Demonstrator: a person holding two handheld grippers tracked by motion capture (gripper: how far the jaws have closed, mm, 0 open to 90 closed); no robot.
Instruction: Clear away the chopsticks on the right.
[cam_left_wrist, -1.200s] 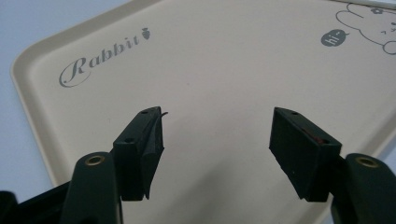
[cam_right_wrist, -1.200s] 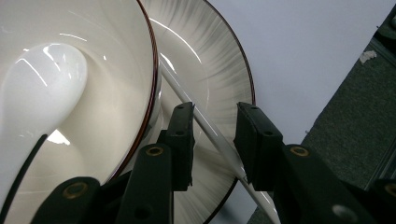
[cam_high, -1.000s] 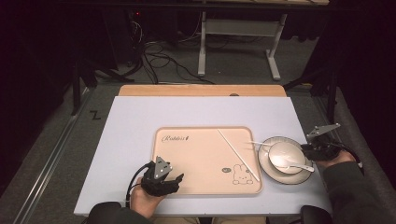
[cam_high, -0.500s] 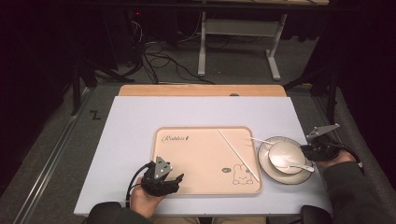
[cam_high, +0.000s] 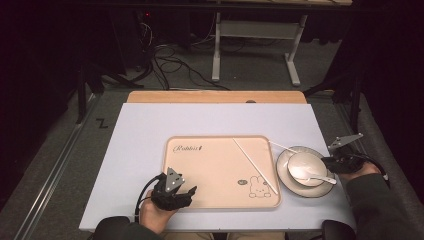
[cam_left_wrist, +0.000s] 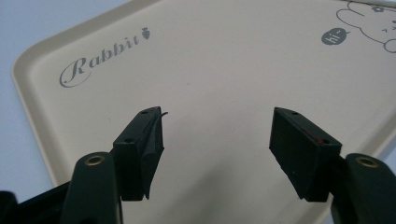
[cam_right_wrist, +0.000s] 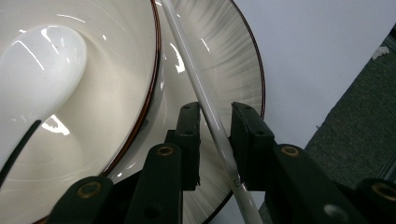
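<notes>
A beige rabbit tray (cam_high: 210, 170) lies mid-table with one white chopstick (cam_high: 255, 166) slanting across its right part. To its right, a white bowl (cam_high: 305, 162) holding a white spoon (cam_high: 314, 178) stands on a brown-rimmed plate (cam_high: 284, 175). A second white chopstick (cam_right_wrist: 187, 51) lies across the plate (cam_right_wrist: 233, 60) beside the bowl. My right gripper (cam_right_wrist: 216, 108) has its jaws drawn close around this chopstick at the plate's right edge (cam_high: 326, 162). My left gripper (cam_left_wrist: 217, 116) is open and empty, low over the tray's (cam_left_wrist: 210, 60) near left corner (cam_high: 187, 194).
The pale table top (cam_high: 150, 135) has bare room left of and behind the tray. Its wooden far edge (cam_high: 215, 96) borders a dark floor with cables and a metal stand (cam_high: 250, 45). The table's right edge lies just past the plate.
</notes>
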